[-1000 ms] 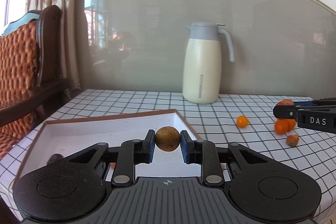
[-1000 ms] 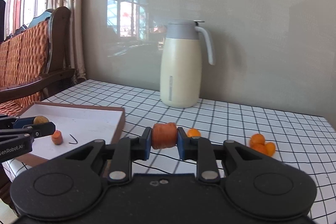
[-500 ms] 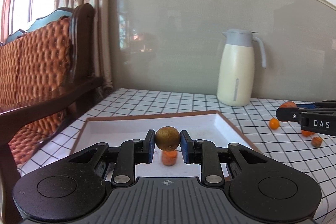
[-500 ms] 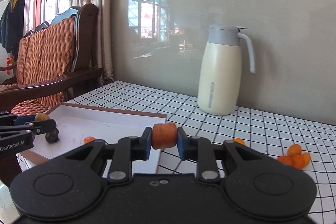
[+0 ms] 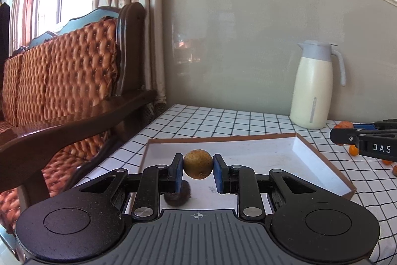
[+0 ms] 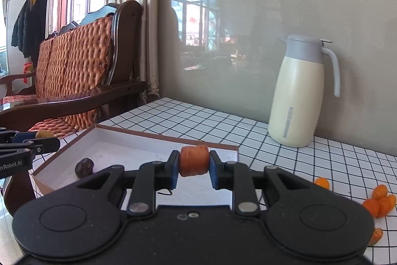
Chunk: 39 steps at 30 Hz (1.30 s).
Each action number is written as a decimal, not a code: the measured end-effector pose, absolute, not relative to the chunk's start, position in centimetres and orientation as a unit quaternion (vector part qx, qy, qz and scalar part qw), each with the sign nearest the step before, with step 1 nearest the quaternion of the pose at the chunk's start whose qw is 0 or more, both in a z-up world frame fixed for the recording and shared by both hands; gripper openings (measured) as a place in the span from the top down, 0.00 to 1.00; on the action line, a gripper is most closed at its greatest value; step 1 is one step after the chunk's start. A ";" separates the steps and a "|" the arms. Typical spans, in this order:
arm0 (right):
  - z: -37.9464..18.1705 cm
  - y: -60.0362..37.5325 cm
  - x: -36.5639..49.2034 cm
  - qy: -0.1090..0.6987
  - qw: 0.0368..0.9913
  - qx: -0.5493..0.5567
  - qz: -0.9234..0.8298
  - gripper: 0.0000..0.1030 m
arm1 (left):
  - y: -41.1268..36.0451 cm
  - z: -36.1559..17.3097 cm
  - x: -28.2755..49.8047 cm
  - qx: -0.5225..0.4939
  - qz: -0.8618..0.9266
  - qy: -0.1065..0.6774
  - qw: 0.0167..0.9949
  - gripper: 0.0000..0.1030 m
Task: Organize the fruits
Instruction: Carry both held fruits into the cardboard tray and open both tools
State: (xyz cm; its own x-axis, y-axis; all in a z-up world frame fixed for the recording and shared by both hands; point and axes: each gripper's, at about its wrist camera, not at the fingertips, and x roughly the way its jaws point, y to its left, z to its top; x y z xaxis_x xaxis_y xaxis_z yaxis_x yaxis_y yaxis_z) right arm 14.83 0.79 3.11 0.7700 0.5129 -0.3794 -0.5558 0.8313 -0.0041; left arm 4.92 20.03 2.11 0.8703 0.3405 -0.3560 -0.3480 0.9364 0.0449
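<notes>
Left gripper [image 5: 198, 171] fingers clamped on brown round fruit [image 5: 198, 164], held above white tray [image 5: 322, 173], likely for drop beside dark fruit [image 6: 84, 167]. Right gripper [image 6: 194, 167] fingers clamped on orange chunk [image 6: 194, 160] over same tray. Loose orange fruits [image 6: 379, 200] left on tabletop [image 6: 223, 126], apparently unsorted.

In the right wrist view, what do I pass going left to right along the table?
Left gripper holding a brownish round fruit → dark round fruit in the white tray → orange fruit piece in the right gripper → cream thermos jug → loose orange fruits.
</notes>
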 end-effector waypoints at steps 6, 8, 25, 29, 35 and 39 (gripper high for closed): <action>3.5 2.5 15.7 0.182 0.936 -0.065 0.294 0.84 | 21.7 2.6 5.8 -0.021 0.190 0.181 0.965 0.75; 3.4 2.9 16.4 0.181 0.936 -0.069 0.293 0.84 | 22.2 2.6 6.3 -0.028 0.192 0.180 0.964 0.75; 2.6 3.1 21.0 0.192 0.939 -0.053 0.280 0.84 | 24.3 1.9 12.0 -0.031 0.197 0.188 0.962 0.75; 2.2 3.2 22.1 0.200 0.938 -0.054 0.280 0.84 | 24.6 1.9 13.1 -0.031 0.196 0.191 0.961 0.75; 1.6 3.7 24.0 0.212 0.935 -0.053 0.280 0.84 | 26.1 1.5 15.0 -0.028 0.202 0.206 0.957 0.75; 1.1 4.1 25.1 0.221 0.932 -0.056 0.283 0.84 | 27.3 1.1 15.8 -0.029 0.209 0.215 0.953 0.75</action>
